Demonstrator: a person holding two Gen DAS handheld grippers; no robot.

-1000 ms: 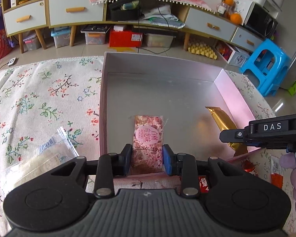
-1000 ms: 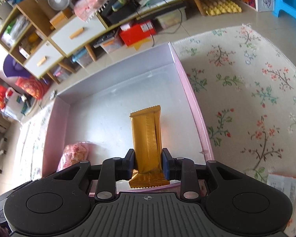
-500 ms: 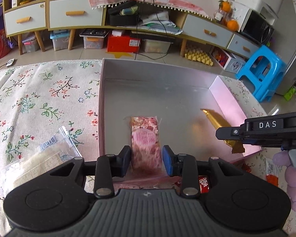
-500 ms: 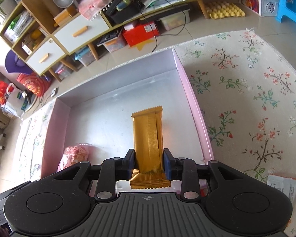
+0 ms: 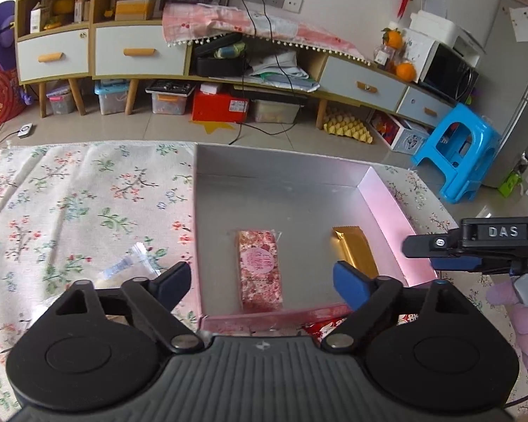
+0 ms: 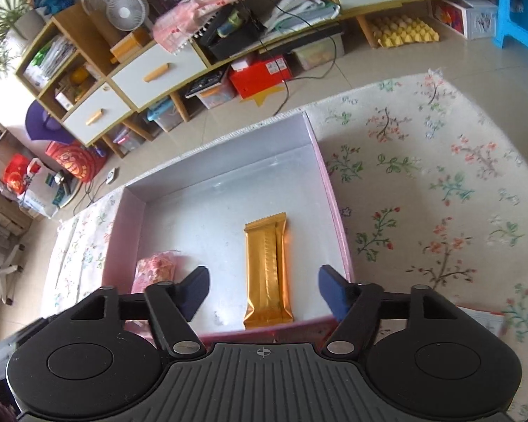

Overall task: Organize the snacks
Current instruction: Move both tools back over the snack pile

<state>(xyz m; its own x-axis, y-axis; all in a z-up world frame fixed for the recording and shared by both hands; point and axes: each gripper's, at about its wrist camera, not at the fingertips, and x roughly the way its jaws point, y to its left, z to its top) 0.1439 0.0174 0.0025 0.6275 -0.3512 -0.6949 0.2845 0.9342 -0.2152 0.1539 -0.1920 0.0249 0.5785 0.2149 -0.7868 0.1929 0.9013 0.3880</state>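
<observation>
- The left claw [image 5: 260,279] is spread wide and holds nothing; its jaws have just been opening, and the pink floral snack packet [image 5: 260,269] sits loose on the box floor between and below the fingers, with neither pad touching it.
- The right claw [image 6: 262,290] is the same story: released, jaws just opened up, with the gold wrapped bar [image 6: 268,270] lying flat between the blue pads [image 6: 329,290] but clear of both.
- Both snacks are inside the shallow pink box [image 5: 387,207] with the silvery floor. In the left wrist view the pink packet lies near the front wall around the middle, and the gold bar [image 5: 355,249] lies to its right, close to the right-hand wall. They're roughly parallel and not touching each other.
- From the right wrist view the pink packet [image 6: 155,269] peeks out behind the claw's left finger, near the box's left wall [image 6: 114,246].
- The box sits on a tabletop covered with a flower-print cloth [image 5: 70,204].
- A clear plastic packet [image 5: 130,263] lies on the cloth just left of the box, outside it.
- A red wrapper [image 5: 325,325] pokes out right by the box's front wall, mostly hidden by the claw body.
- The right claw's side shows up at the right edge of the left wrist view, with a purple-gloved hand [image 5: 524,316] under it.
</observation>
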